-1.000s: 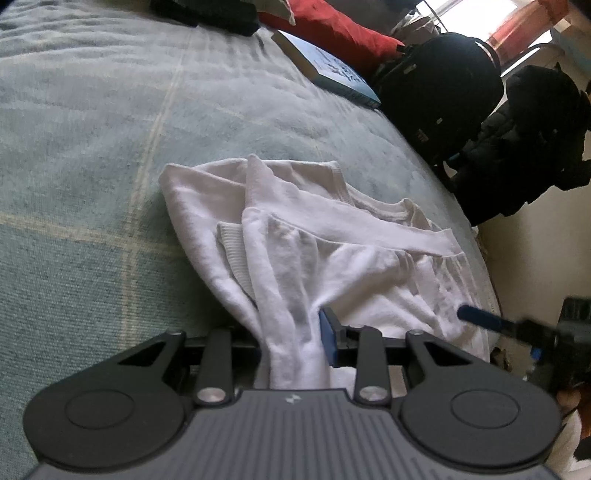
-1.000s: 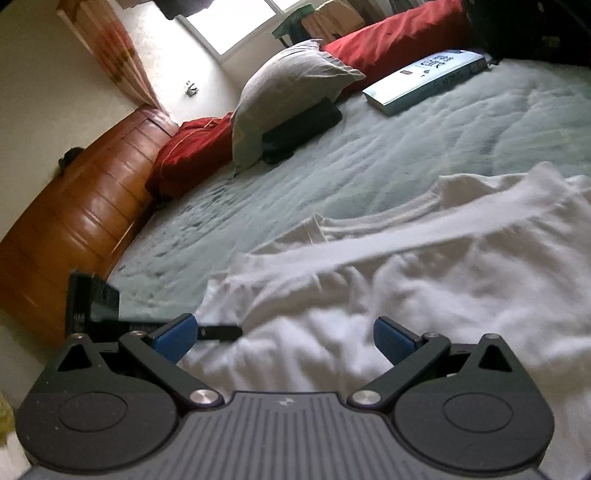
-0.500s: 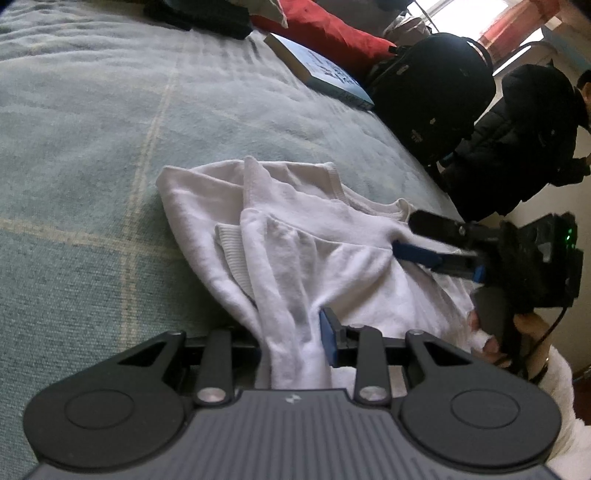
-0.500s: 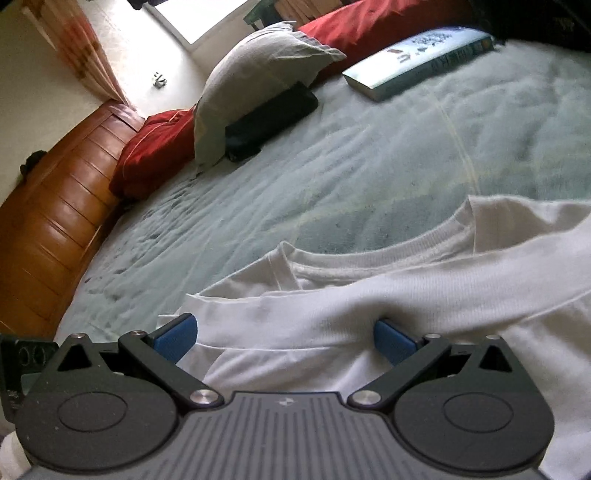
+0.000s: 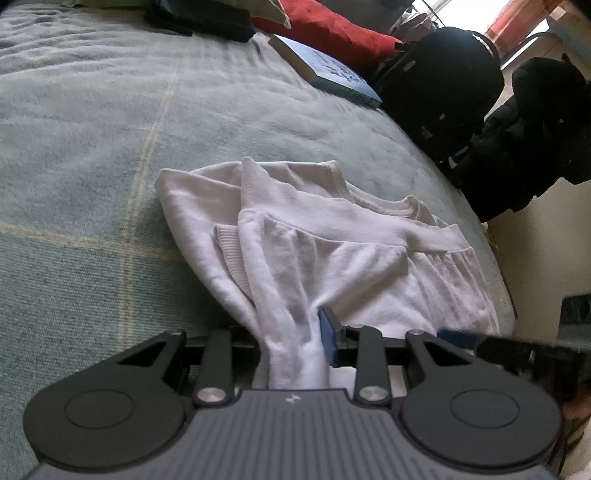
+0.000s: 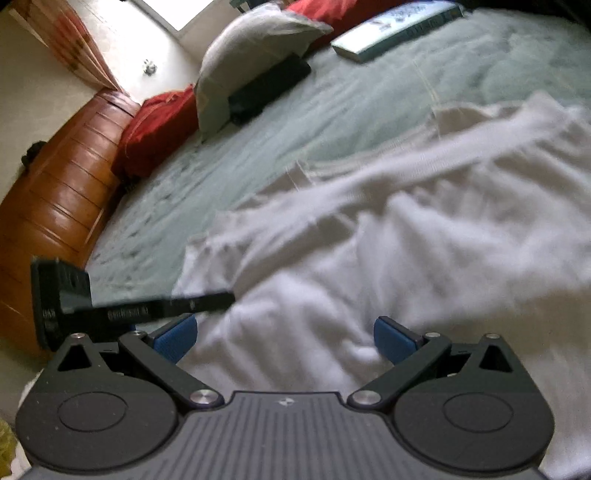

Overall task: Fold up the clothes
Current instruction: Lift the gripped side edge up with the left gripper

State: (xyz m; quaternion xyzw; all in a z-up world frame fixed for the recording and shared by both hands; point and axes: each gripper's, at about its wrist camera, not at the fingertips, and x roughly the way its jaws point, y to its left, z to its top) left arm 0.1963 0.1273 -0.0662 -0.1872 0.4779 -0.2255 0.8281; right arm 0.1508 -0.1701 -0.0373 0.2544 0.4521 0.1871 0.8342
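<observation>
Left claw (image 5: pixel 291 343) is clamped on a bunched edge of the white knit cotton sweater (image 5: pixel 332 251), pinning that side so the fold has an anchor. Right claw (image 6: pixel 284 338) hangs wide open just over the rumpled body, holding nothing, probably hunting a hem to grab. Sweater's lying on the pale green checked bed blanket (image 5: pixel 92 147), near its edge.

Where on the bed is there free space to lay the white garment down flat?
The widest bare blanket lies left of the white garment, between it and the dark item near the pillows. A narrower strip runs between the garment and the book. The right edge is crowded: the garment reaches it, with the black backpack beyond.
</observation>
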